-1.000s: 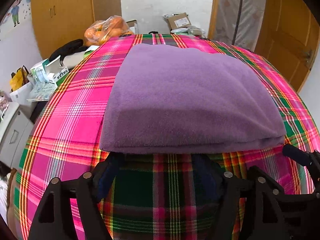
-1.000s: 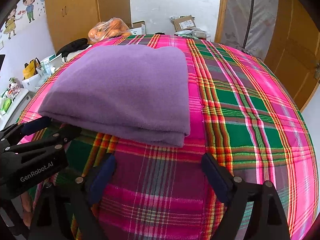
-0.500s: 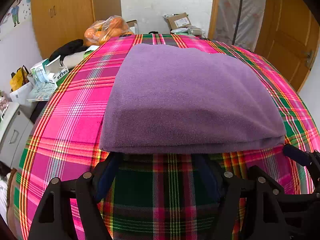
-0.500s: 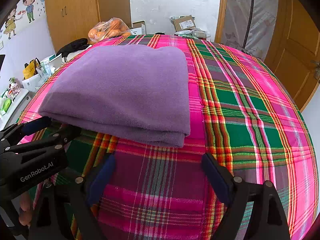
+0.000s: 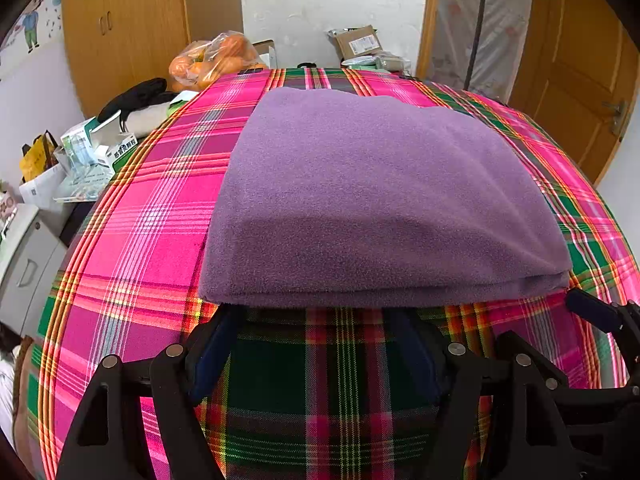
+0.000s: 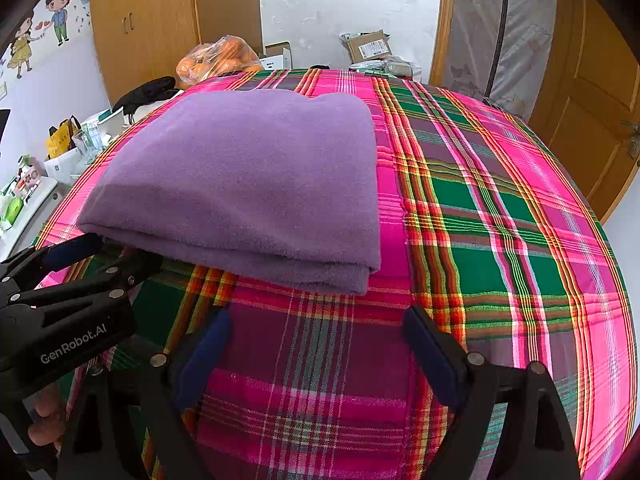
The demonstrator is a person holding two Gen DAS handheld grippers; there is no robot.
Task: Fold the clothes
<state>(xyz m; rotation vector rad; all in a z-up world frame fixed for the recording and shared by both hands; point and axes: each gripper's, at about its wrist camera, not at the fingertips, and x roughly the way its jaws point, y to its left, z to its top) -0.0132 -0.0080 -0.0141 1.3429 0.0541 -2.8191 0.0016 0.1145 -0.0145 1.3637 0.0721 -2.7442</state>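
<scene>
Purple fleece garment (image 5: 380,200), folded into a thick rectangle, lies flat on a bed covered by a pink, green and red plaid cloth (image 6: 500,220), toward the left half of the bed as the right wrist camera sees it. Beyond the far edge of the bed, a clear plastic bag of oranges (image 5: 212,60) sits beside a small white carton, with a taped cardboard box (image 6: 366,46) against the white wall. Wooden wardrobe doors (image 5: 120,28) fill the back left corner and a wooden door (image 6: 592,92) stands at the right. Off the bed's left side are a black bundle, white and green boxes (image 5: 100,140) and a yellow bag. Nothing lies on the plaid cloth between the grippers and the garment.

The fleece looks soft and matte, its top smooth, with stacked layers showing as rounded folds along the near edge and near right corner. The plaid cloth is a flat woven fabric with sharp stripes.

The left gripper (image 5: 320,356) rests low on the cloth with its dark-padded jaws spread wide, their tips just at the garment's near edge and holding nothing. The right gripper (image 6: 316,352) is likewise spread and empty, near the garment's near right corner but apart from it. Part of a hand shows under the left gripper's body in the right wrist view.
</scene>
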